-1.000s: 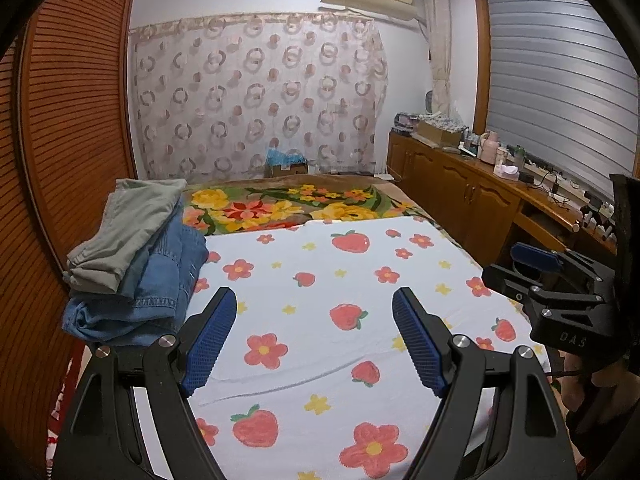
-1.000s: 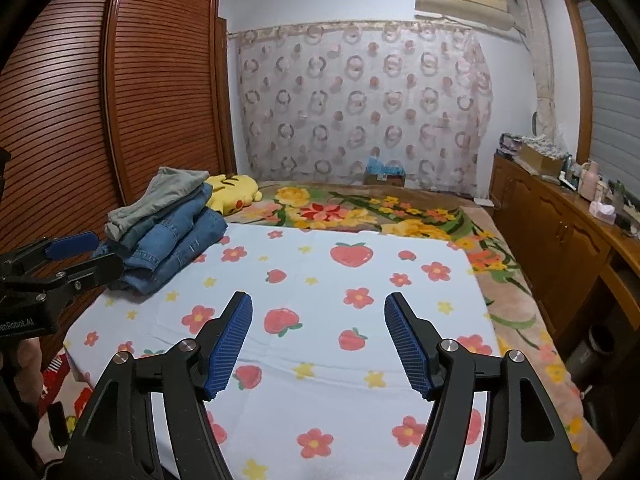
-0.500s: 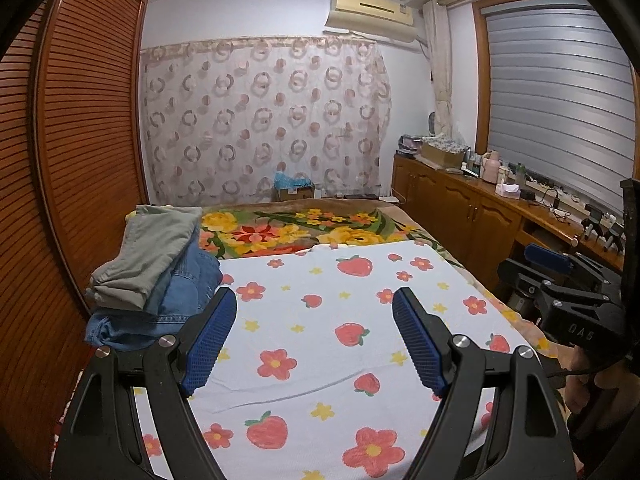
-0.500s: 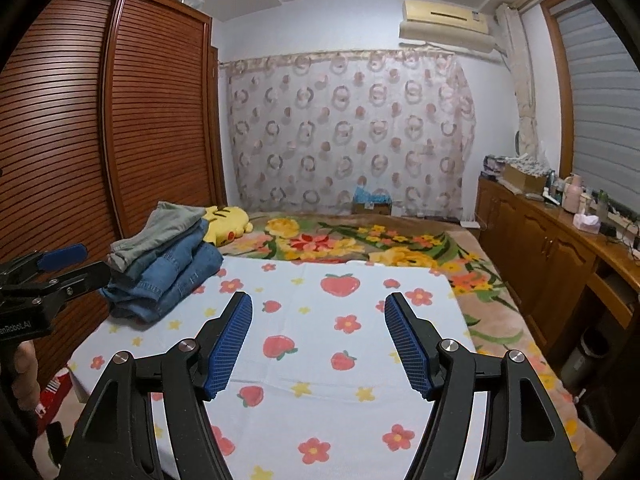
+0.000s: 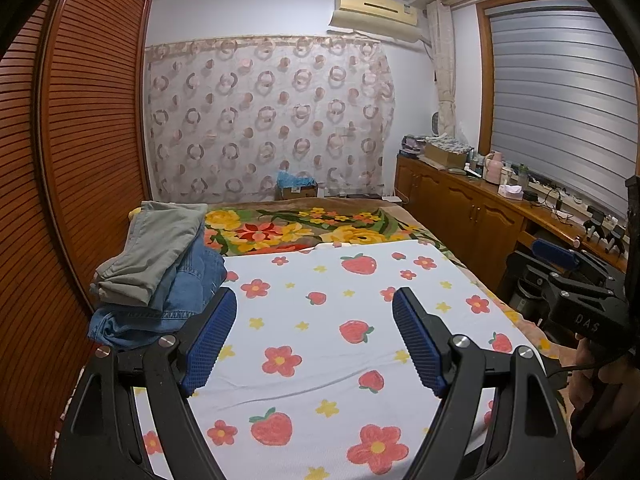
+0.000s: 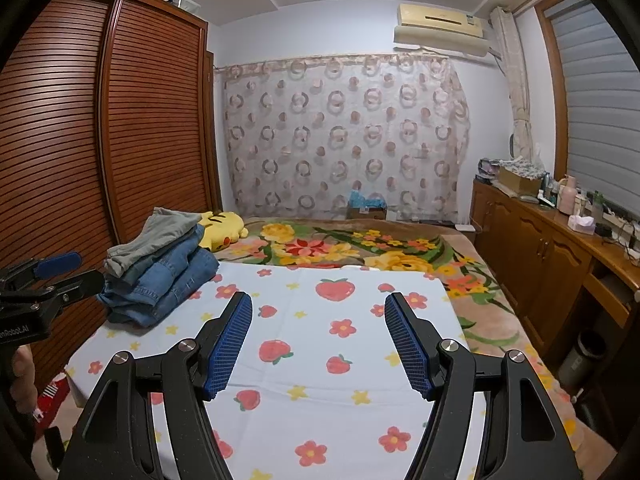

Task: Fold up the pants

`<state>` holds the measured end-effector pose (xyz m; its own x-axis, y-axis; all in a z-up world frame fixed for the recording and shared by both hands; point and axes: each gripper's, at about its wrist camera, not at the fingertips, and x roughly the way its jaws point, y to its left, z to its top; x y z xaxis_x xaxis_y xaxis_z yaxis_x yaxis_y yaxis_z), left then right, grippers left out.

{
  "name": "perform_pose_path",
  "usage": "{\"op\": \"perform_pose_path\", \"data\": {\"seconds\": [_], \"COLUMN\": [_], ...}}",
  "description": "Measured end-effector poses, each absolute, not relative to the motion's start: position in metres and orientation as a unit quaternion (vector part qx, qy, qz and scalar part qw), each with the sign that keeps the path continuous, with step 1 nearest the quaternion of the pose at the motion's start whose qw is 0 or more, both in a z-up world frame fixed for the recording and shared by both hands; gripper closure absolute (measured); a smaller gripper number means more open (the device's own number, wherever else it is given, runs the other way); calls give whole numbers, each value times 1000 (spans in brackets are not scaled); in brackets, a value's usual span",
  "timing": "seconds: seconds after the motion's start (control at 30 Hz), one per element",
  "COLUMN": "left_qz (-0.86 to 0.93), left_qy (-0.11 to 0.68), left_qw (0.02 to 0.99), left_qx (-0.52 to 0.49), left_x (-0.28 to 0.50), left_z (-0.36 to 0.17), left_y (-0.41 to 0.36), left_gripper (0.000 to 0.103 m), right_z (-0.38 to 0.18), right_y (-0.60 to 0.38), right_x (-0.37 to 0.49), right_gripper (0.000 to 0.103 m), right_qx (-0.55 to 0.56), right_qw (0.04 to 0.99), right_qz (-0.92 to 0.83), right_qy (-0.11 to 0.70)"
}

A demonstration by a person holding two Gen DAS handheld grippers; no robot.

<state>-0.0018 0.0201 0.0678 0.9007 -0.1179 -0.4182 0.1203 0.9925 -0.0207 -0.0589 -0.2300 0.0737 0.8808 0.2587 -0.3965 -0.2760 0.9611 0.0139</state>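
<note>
Folded pants are stacked at the left edge of the bed: a grey-green pair (image 5: 160,248) (image 6: 154,238) lies on top of blue jeans (image 5: 176,300) (image 6: 164,284). My left gripper (image 5: 314,298) hangs open above the white strawberry sheet (image 5: 320,320), just right of the stack, with nothing between its blue pads. My right gripper (image 6: 318,300) is open too, over the middle of the sheet (image 6: 320,360), with nothing in its jaws. Each gripper shows at the edge of the other's view: the right one (image 5: 560,268), the left one (image 6: 56,276).
A flowered blanket (image 5: 304,228) covers the far half of the bed, with a yellow plush toy (image 6: 222,230) behind the stack. A slatted wooden wardrobe (image 6: 60,152) runs along the left. A wooden cabinet (image 6: 560,256) with bottles and boxes lines the right wall.
Both views have tilted up and drawn back a little: more ceiling shows and the bed sits lower in frame. The pants stack has not moved and both grippers stay open.
</note>
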Motion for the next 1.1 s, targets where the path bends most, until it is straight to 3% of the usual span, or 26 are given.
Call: {"op": "perform_pose_path", "data": {"seconds": [1.1], "left_qz": [-61], "left_qy": [214], "left_qw": [975], "left_qx": [3], "left_x": [-2], "left_z": [68], "left_y": [21], "left_gripper": [22], "right_z": [73], "right_y": [-230], "right_x": [-57], "right_gripper": [32], "right_qx": [-22], "right_qw": [969], "right_qz": [139], "right_qy": [201]}}
